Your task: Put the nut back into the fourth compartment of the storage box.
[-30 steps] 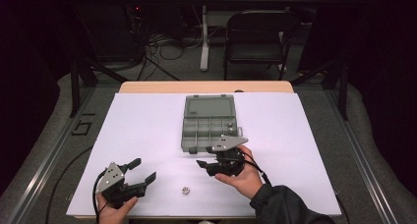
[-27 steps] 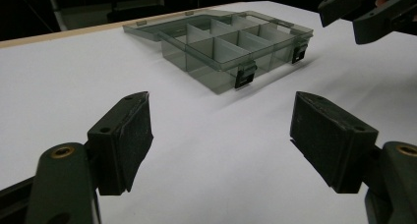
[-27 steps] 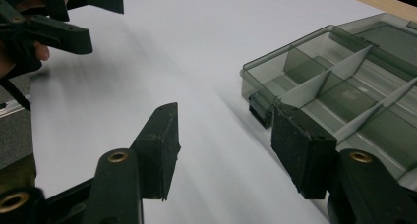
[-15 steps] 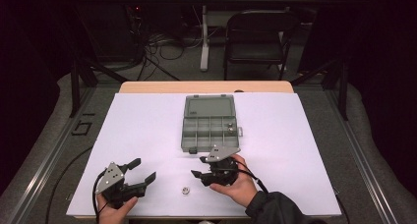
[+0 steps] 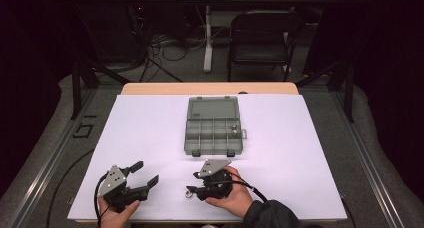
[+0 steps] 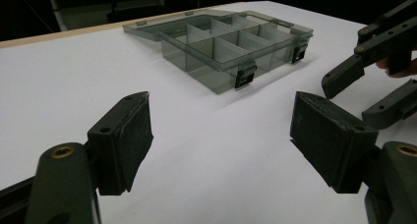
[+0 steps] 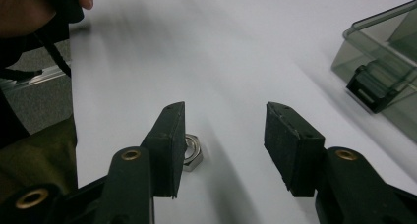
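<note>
Right tool point(image 7: 223, 150), nut point(image 7: 191, 151) beside left jaw.

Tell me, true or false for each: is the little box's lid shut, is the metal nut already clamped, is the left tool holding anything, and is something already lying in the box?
1. The compartment box has its lid shut. False: the lid lies flat open behind the compartments.
2. The right gripper is clamped on the nut. False: its jaws have just been closing but stand apart, and the nut lies on the white table by one jaw, partly hidden behind it.
3. The left gripper holds nothing. True: its jaws stand wide with bare table between them.
4. A small metal piece already lies in the box. True: it sits in a compartment on the right side.
</note>
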A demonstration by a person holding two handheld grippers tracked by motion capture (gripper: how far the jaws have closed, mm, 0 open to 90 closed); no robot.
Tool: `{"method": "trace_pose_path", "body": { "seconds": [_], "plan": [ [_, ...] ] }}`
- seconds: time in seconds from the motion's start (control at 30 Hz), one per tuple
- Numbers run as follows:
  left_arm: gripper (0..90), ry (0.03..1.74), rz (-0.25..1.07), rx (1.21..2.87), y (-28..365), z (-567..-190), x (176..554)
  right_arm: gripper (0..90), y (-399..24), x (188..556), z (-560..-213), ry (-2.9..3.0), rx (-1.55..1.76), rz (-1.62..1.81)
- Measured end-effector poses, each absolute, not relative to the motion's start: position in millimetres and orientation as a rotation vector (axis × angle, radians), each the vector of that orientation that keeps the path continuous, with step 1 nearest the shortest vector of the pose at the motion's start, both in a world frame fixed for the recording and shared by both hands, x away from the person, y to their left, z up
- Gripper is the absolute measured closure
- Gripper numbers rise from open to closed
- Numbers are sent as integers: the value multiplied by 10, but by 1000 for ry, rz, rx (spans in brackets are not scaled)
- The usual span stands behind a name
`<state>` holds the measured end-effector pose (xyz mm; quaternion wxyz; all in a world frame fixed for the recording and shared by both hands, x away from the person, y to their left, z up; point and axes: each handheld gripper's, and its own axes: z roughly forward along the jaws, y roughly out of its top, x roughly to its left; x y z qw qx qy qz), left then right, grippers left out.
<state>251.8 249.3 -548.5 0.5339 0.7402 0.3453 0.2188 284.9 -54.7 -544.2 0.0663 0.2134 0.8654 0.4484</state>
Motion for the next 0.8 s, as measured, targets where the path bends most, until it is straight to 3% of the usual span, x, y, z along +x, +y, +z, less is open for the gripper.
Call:
{"method": "trace_pose_path", "body": {
  "seconds": [0.8],
  "plan": [
    [237,826,524,1764,2493,-5490,2522,642,-397,2782,-5635,2693,569,1331]
  ]
}}
